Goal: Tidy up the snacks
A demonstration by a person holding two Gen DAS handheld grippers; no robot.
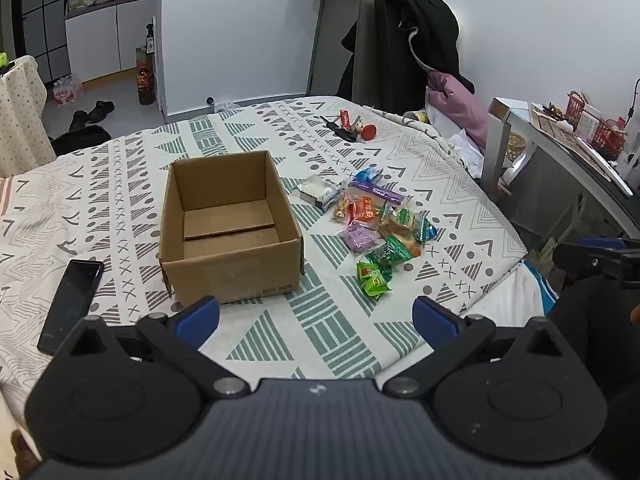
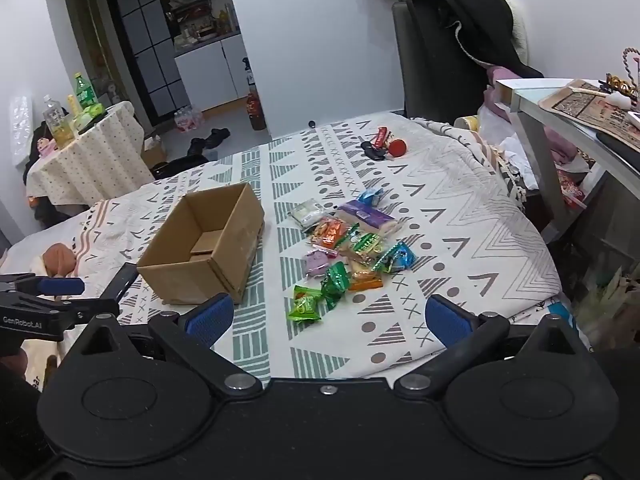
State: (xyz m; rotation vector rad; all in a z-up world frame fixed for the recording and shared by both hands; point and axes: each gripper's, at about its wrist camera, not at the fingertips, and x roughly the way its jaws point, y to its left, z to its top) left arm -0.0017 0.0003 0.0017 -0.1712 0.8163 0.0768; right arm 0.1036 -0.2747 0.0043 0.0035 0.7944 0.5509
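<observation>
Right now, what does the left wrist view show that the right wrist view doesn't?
Only the left wrist view shows the whole flat black phone lying beside the open brown cardboard box and the box's bare floor. Only the right wrist view shows the round cloth-covered side table with bottles. Both show the box, the pile of wrapped snacks and both grippers open.

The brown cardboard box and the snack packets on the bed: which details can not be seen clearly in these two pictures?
- Brown cardboard box: in the right wrist view its near wall hides most of the floor.
- Pile of colourful snack packets: print too small to read in both views; packets overlap, so the count is uncertain.
- Black phone: in the right wrist view the box and the left hand-held gripper hide nearly all of it.
</observation>
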